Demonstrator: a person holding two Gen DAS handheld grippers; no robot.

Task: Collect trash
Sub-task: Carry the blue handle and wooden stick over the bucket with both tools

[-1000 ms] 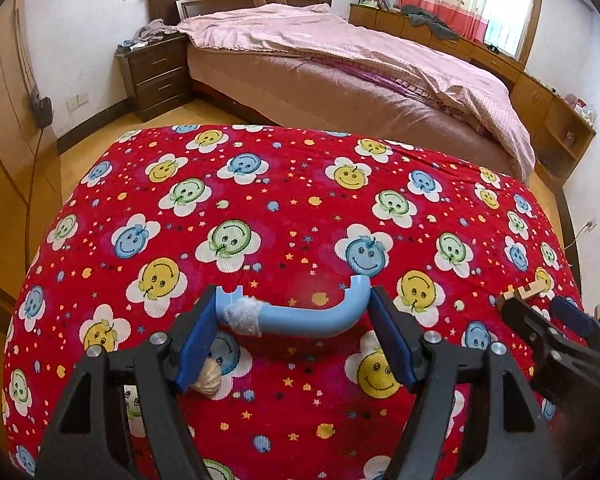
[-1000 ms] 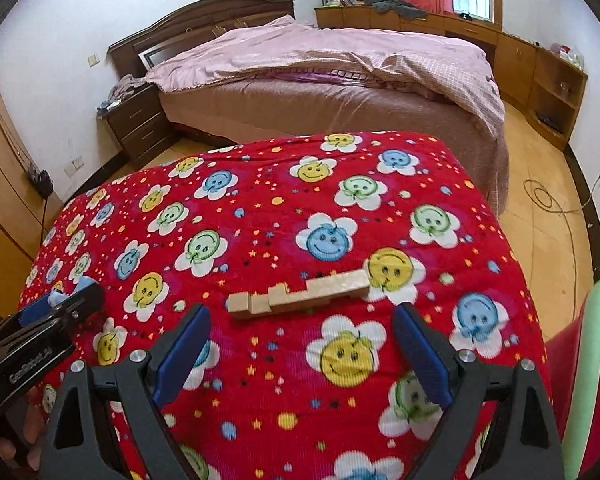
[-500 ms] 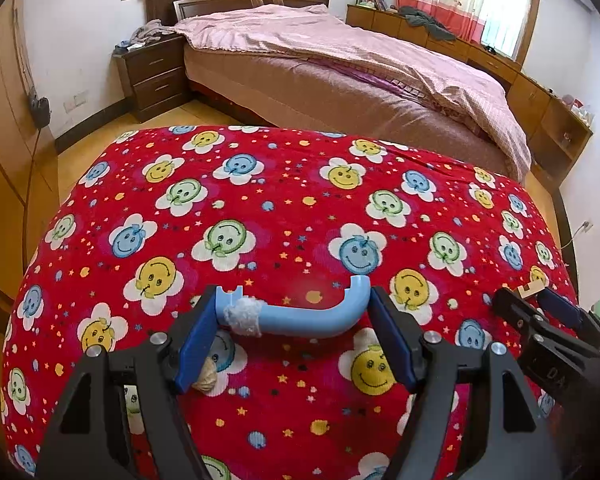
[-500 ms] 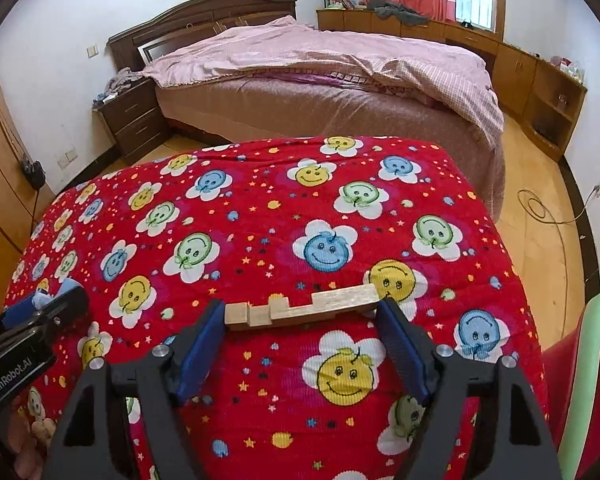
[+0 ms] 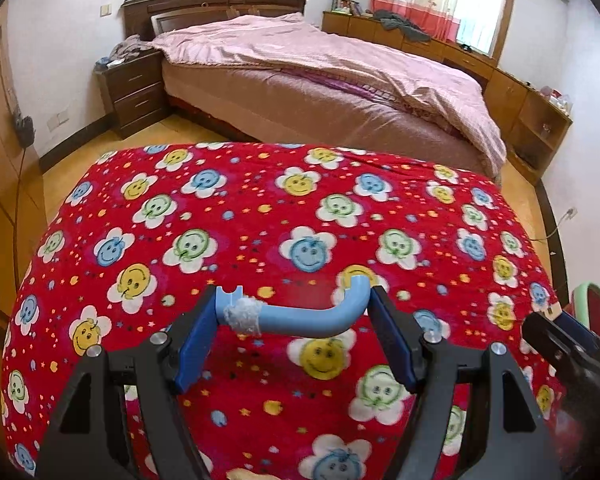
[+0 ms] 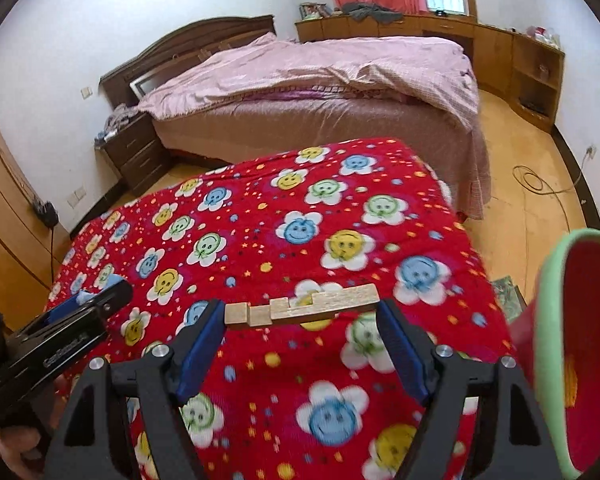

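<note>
Trash pieces riding above the red smiley-flower quilt, bedroom behind.
Left gripper clamping a bent blue plastic tube; right gripper pinching a notched pale wooden block; pink-covered bed beyond.

White lettering along the side of the left gripper, at the lower left edge of the right wrist view, beside the red smiley-flower quilt; blurred, seemingly "GenRobot.AI". No other readable text anywhere.

Green-rimmed red plastic bin cut off at three o'clock; smiley-flower red quilt blurs near six.
</note>
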